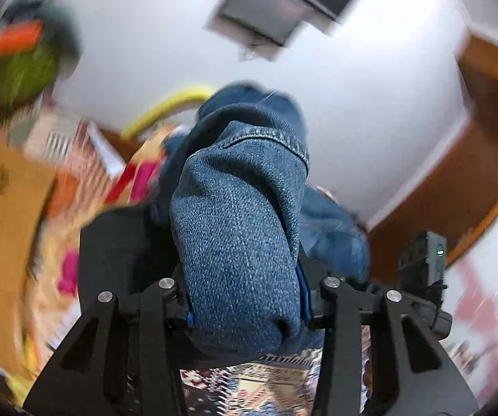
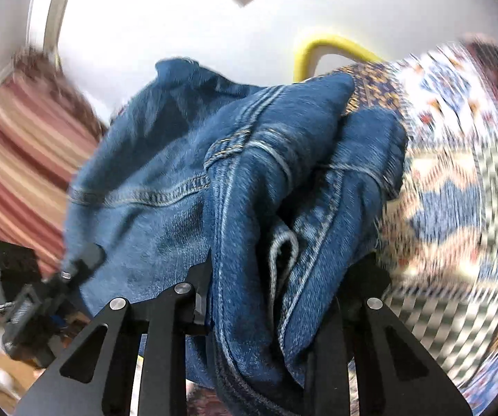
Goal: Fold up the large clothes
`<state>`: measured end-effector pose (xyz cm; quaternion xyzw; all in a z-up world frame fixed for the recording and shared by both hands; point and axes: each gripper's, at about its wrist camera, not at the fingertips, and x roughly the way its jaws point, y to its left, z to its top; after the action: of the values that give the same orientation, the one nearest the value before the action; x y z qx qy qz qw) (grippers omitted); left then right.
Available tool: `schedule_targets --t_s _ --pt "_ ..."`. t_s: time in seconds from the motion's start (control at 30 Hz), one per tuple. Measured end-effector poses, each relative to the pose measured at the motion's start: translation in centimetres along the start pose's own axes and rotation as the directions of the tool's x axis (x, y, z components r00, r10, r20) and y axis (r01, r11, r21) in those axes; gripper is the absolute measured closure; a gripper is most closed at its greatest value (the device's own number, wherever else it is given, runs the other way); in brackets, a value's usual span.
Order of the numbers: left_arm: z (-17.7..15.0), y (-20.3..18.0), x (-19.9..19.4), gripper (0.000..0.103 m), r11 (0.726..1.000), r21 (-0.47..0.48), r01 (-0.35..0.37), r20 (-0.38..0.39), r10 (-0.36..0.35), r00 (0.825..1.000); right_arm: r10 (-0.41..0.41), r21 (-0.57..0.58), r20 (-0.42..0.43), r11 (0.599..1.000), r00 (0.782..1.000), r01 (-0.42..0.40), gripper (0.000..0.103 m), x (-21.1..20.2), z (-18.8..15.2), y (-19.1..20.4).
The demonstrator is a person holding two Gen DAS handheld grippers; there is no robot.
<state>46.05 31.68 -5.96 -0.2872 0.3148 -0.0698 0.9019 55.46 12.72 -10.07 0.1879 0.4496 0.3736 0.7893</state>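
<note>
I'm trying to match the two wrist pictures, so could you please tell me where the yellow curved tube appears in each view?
Left wrist: the yellow curved tube sits left of centre, upper middle, arching just left of the denim garment held in the left gripper.
Right wrist: it is upper right of centre, above the denim clamped in the right gripper.
Shared landmark: the white wall behind the tube.

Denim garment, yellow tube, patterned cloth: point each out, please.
denim garment (image 1: pixel 235 228), left wrist view, on the folded bulge between the fingers.
yellow tube (image 2: pixel 322 43), right wrist view, on its upper bend.
patterned cloth (image 2: pixel 457 173), right wrist view, on a bare stretch right of the denim.
</note>
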Motion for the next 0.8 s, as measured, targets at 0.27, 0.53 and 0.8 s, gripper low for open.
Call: schedule_targets --t_s 0.27,0.53,0.8 --pt "-6.0 16.2 4.3 0.049 0.948 -0.308 -0.086 -0.146 0.042 0.988 -0.157 -0.142 -0.234 0.982 0.960 0.126 0.062 11.9 -3.6 0.4" --pt "-5.6 11.5 4.3 0.041 0.976 -0.067 -0.207 -0.170 0.194 0.966 -0.082 -0.050 -0.282 0.996 0.956 0.071 0.058 10.2 -4.4 -2.0" --pt "-7.1 8.3 0.1 0.032 0.937 0.065 -0.344 -0.147 0.350 0.925 -0.286 -0.157 -0.161 0.952 0.945 0.261 0.034 5.1 -4.2 -1.3"
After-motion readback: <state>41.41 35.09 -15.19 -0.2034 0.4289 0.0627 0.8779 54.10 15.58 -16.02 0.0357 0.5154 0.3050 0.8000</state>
